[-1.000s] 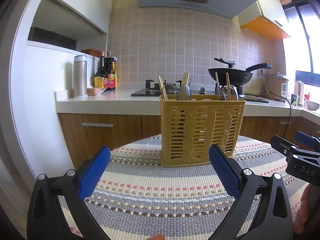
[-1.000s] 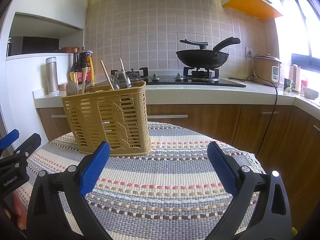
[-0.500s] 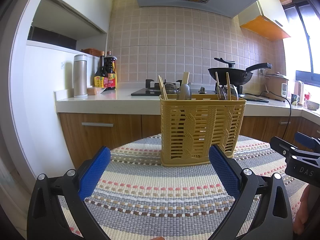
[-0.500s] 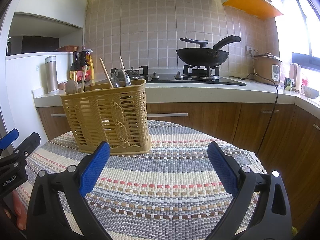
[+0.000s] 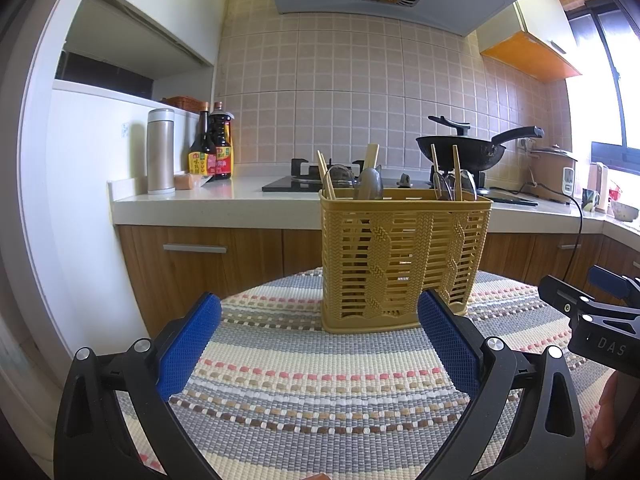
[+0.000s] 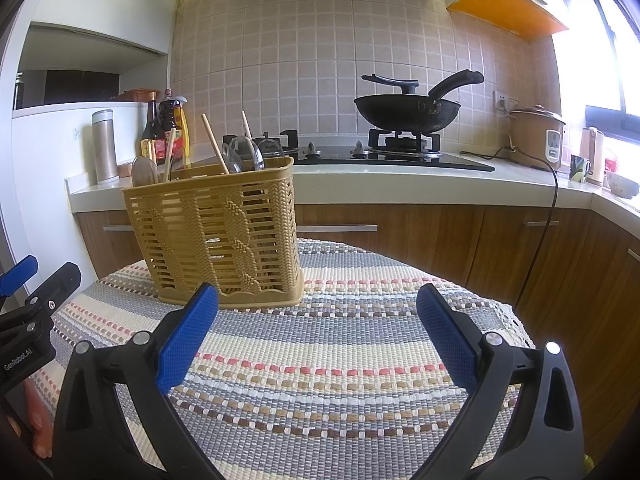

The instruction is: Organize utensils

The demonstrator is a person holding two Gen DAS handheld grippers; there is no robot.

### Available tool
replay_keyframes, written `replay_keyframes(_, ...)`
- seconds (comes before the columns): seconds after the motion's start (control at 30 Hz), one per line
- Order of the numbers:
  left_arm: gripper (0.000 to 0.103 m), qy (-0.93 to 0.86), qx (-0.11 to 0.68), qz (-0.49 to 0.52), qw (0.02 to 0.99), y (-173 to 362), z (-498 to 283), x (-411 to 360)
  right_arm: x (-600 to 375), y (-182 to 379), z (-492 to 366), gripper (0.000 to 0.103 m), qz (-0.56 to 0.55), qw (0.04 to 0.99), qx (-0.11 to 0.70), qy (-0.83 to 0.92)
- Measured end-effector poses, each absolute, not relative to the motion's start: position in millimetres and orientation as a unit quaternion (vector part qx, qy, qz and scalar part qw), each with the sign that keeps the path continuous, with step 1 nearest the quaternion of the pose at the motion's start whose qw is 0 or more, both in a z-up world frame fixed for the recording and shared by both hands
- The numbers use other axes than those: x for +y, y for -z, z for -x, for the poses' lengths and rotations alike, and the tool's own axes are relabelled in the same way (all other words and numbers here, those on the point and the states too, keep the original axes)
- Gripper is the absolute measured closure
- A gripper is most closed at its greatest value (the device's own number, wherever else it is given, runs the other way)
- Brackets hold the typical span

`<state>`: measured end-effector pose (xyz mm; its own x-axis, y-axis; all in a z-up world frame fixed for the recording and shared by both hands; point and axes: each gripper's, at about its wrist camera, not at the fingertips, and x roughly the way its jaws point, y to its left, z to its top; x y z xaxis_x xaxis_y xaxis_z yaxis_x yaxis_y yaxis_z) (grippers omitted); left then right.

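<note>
A tan plastic utensil basket (image 5: 404, 256) stands upright on a striped woven cloth (image 5: 312, 384); it also shows in the right wrist view (image 6: 220, 236). Chopsticks (image 5: 456, 172) and spoons (image 5: 370, 186) stand in it, handles and bowls poking above the rim. My left gripper (image 5: 318, 340) is open and empty, low over the cloth just in front of the basket. My right gripper (image 6: 316, 336) is open and empty, to the right of the basket. Each gripper shows at the edge of the other's view.
Behind the table runs a kitchen counter (image 5: 208, 200) with a steel flask (image 5: 161, 152), sauce bottles (image 5: 212, 148), a gas hob with a black wok (image 6: 408, 108), and a rice cooker (image 6: 536, 136) with its cord hanging. Wooden cabinets (image 6: 440, 236) are below.
The left gripper has drifted very slightly; the basket sits a little lower in the right view. Both grippers stay open and empty.
</note>
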<state>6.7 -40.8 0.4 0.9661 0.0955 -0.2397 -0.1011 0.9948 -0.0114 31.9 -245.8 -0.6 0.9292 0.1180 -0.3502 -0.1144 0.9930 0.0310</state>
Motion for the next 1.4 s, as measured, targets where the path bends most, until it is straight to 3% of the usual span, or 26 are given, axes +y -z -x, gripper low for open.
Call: replay_keyframes(1.4, 0.008, -0.052, 0.123, 0.014, 0.991, -0.1, -6.9, -40.5, -242.0, 2.2, -33.2, 0.008, 0.001, 0.981, 0.181, -0.063)
